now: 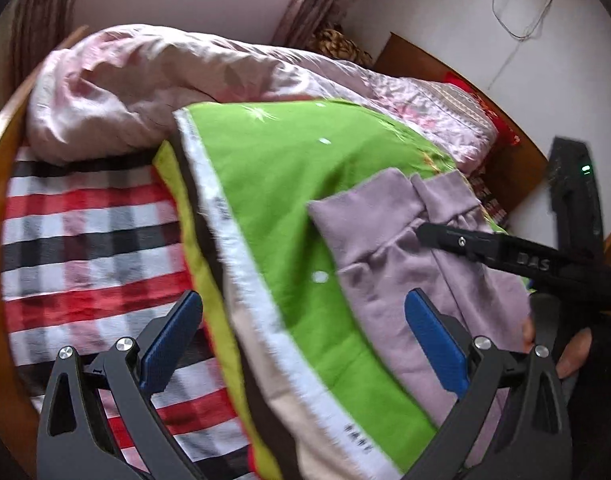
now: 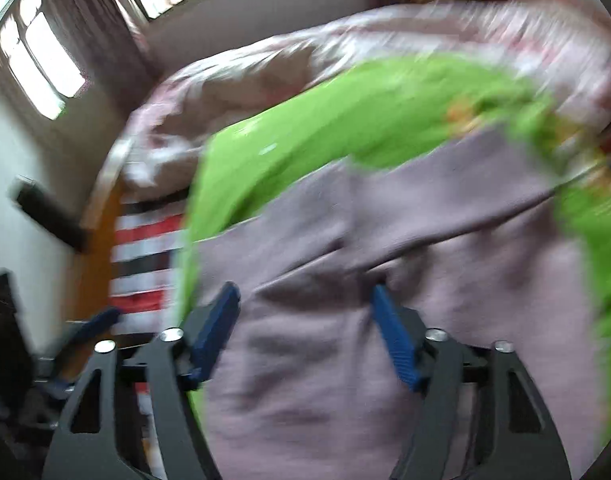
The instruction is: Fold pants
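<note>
The pants (image 1: 389, 216) are soft matt lilac cloth. The green blanket (image 1: 273, 168) looks smooth (fuzzy white edging). Gripper pads (image 1: 433, 344) are ribbed blue.

The letters "DAS" stand in pale print on the black finger of the right gripper (image 1: 457, 240), at about three o'clock in the left wrist view. Small dark marks on the blanket's white border (image 1: 233, 216) are too blurred to read.

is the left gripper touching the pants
Cannot tell. In the left wrist view the left gripper stands wide open, one pad overlapping the pants, with no clear contact or gap.
</note>
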